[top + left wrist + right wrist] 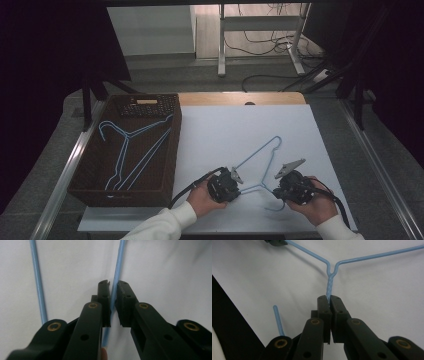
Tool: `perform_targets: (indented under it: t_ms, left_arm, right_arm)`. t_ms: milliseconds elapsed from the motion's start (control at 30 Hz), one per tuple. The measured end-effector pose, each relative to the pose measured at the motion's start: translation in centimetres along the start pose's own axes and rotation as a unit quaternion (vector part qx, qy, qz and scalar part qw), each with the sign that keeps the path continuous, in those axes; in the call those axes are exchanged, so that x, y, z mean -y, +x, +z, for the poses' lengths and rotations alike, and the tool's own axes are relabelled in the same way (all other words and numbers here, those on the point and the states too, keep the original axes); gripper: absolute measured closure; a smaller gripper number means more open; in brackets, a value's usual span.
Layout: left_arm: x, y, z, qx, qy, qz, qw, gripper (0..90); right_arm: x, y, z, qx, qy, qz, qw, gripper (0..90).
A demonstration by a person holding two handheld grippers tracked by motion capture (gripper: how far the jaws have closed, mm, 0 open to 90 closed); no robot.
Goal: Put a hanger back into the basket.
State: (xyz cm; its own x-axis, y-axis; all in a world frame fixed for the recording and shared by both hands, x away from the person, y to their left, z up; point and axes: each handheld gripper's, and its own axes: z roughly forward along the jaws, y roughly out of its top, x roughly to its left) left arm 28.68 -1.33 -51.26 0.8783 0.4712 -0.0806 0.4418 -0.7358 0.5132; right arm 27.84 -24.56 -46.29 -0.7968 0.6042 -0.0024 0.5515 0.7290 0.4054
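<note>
Both tongs squeezed on the blue wire hanger [262,165] lying on the white table [225,130]: left gripper [235,181] pinching one arm at nine o'clock, right gripper [278,189] biting the twisted neck at three o'clock.

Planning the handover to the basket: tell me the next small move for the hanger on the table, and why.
Probably lift it a little, both hands together. The right gripper is shut on the twisted neck of the blue wire hanger, the left gripper on one of its arms, and it lies on the white table. The brown basket at the left already holds two hangers.
</note>
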Motion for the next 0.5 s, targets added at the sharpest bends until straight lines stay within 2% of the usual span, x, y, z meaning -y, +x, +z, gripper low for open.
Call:
perform_targets:
  t_ms: [167,200,267,367,433,500]
  left_arm:
    - [0.1,0.1,-0.4,0.006,-0.001,0.011,0.9999,84.6]
    - [0.1,0.0,-0.6,0.009,-0.003,0.013,0.9999,85.8]
    - [0.1,-0.1,-1.0,0.004,-0.01,0.015,0.9998,86.7]
    - [0.1,0.3,-1.8,0.006,-0.025,0.01,0.9996,86.8]
    - [0.2,0.6,-2.4,0.009,-0.035,0.005,0.9993,86.9]
    - [0.4,0.8,-3.1,0.011,-0.049,0.001,0.9987,86.9]
  right_arm:
    - [0.0,-0.2,-0.2,0.003,-0.02,0.005,0.9998,85.9]
    - [0.1,-0.4,-0.4,0.006,-0.032,0.01,0.9994,82.5]
    - [0.2,-0.9,-0.9,-0.006,-0.062,0.028,0.9977,73.4]
    - [0.6,-1.7,-1.7,-0.023,-0.114,0.06,0.9915,63.1]
    - [0.9,-2.3,-2.4,-0.021,-0.15,0.078,0.9854,54.9]
    - [1.3,-2.8,-3.1,-0.021,-0.198,0.103,0.9745,49.4]
